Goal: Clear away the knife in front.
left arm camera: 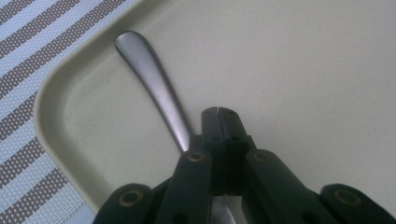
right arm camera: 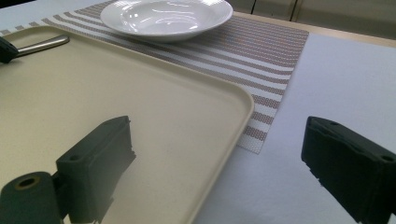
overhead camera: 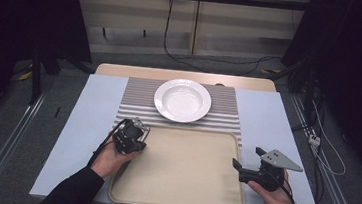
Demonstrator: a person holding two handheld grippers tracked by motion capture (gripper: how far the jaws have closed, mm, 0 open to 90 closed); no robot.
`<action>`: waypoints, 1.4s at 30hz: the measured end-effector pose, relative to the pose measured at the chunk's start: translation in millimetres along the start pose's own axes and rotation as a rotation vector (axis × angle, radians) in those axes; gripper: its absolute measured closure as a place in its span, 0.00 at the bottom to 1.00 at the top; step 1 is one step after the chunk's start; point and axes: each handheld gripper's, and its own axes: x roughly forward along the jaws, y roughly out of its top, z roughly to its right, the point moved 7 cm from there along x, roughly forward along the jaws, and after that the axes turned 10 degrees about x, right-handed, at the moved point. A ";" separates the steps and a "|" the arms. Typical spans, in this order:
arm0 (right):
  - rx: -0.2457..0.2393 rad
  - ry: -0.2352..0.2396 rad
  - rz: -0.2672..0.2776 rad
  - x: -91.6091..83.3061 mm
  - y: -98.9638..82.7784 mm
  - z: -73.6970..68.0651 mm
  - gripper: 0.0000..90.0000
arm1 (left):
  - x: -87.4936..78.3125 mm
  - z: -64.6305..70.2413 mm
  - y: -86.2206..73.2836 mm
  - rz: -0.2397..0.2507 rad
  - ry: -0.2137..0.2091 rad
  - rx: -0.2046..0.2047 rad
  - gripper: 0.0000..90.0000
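At the near-left corner of a beige tray (overhead camera: 181,182) on the bench (overhead camera: 86,123), the left tongs (left arm camera: 218,112) stand pressed closed, a metal utensil handle (left arm camera: 154,88) running alongside and beneath them; whether they grip it cannot be told. Over the tray's right edge, the right tongs (right arm camera: 217,163) hang wide open with nothing between them. Beyond the tray, a white soup plate (overhead camera: 182,100) sits on a striped placemat (overhead camera: 136,100), the handle's end well apart from it.
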 end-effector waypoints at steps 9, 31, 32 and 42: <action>0.002 0.000 0.000 0.4 0.1 0.0 0.10 | -5.2 -2.8 -7.5 -0.010 0.027 0.009 1.00; -0.001 -0.001 -0.002 0.9 -0.1 -0.1 0.10 | -16.3 -9.5 -21.4 -0.015 0.063 -0.029 1.00; -0.001 -0.002 -0.002 0.8 0.0 -0.1 0.10 | -16.3 -9.4 -21.5 -0.014 0.064 -0.029 1.00; 0.000 -0.002 -0.001 0.4 -0.1 0.0 0.10 | -22.7 -7.6 -16.0 0.090 0.031 -0.044 0.90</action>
